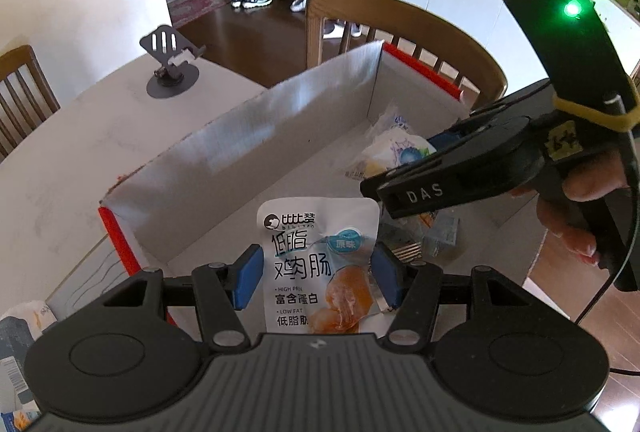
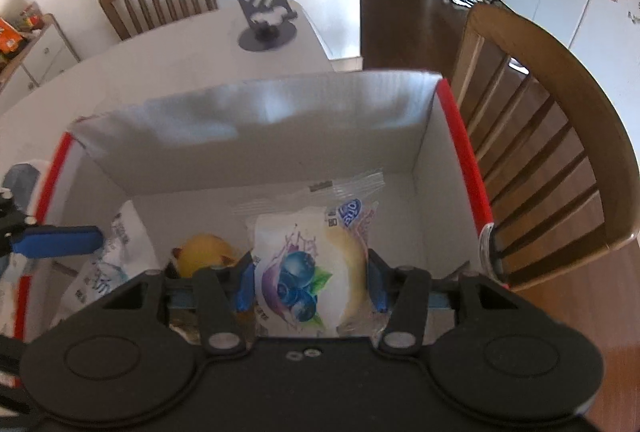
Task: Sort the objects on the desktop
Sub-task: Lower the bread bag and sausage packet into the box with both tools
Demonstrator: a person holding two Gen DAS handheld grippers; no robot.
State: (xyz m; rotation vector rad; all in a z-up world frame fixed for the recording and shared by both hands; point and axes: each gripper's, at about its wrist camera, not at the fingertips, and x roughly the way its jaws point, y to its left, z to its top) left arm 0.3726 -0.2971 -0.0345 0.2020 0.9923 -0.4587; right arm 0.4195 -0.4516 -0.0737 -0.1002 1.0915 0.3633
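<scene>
My left gripper (image 1: pixel 316 280) is shut on a white chicken-sausage packet (image 1: pixel 320 264), its blue pads pressing both edges, held over the near end of the open cardboard box (image 1: pixel 280 119). My right gripper (image 2: pixel 310 282) is shut on a blueberry bread packet (image 2: pixel 310 264) and hangs inside the same box (image 2: pixel 260 119). In the left wrist view the right gripper (image 1: pixel 384 193), a hand on it, reaches in from the right with the bread packet (image 1: pixel 394 147). A left finger (image 2: pixel 56 238) shows at the left edge of the right wrist view.
On the box floor lie an orange-yellow item (image 2: pixel 204 258) and a white wrapper (image 2: pixel 100 264). A grey phone stand (image 1: pixel 172 65) sits on the white table (image 1: pixel 80 135) beyond the box. Wooden chairs (image 2: pixel 560 151) stand close by. More packets (image 1: pixel 20 332) lie at the left.
</scene>
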